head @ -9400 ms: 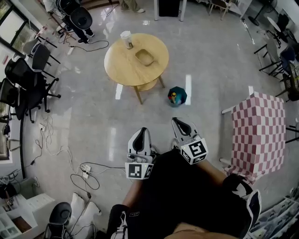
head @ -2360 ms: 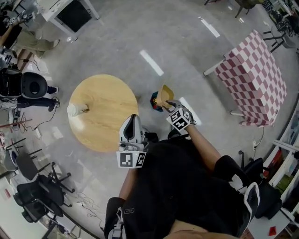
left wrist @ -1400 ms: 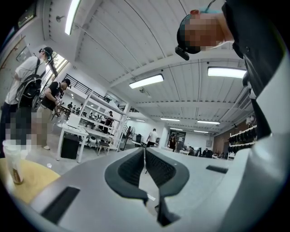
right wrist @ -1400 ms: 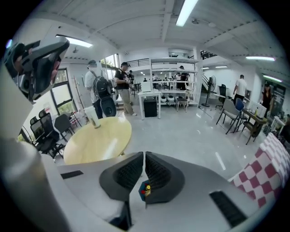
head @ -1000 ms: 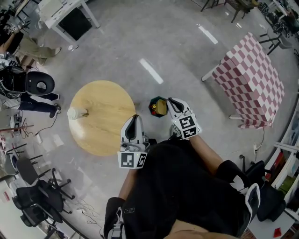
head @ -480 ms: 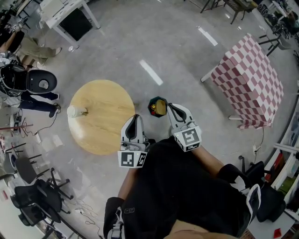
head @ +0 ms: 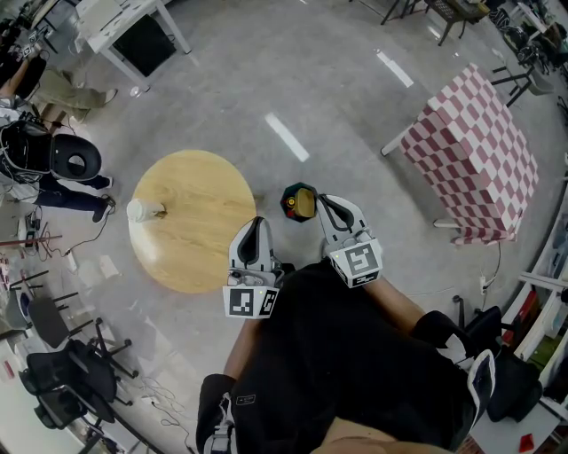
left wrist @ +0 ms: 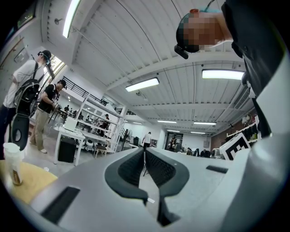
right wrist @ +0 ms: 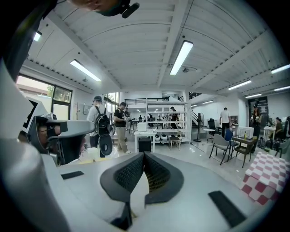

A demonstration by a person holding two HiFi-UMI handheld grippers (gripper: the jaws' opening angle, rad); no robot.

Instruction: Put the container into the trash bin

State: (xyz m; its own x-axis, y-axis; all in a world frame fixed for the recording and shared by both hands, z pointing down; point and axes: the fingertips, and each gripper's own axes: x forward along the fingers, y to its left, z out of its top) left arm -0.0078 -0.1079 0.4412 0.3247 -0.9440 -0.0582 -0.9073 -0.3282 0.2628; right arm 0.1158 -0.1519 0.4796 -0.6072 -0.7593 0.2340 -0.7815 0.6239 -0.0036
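The dark green trash bin stands on the floor between the round wooden table and my right gripper. The tan container lies inside the bin. My right gripper is shut and empty, its tip just right of the bin's rim; in the right gripper view its jaws meet with nothing between them. My left gripper hangs over the table's near edge, pointing level, shut and empty. The bin does not show in either gripper view.
A paper cup stands on the table's left side, the cup also in the left gripper view. A red-checked table is at the right. A white desk and office chairs are at the left, with people beyond.
My right gripper has drawn back a little from over the bin toward my body and risen. The container stays in the bin. The left gripper has not moved.
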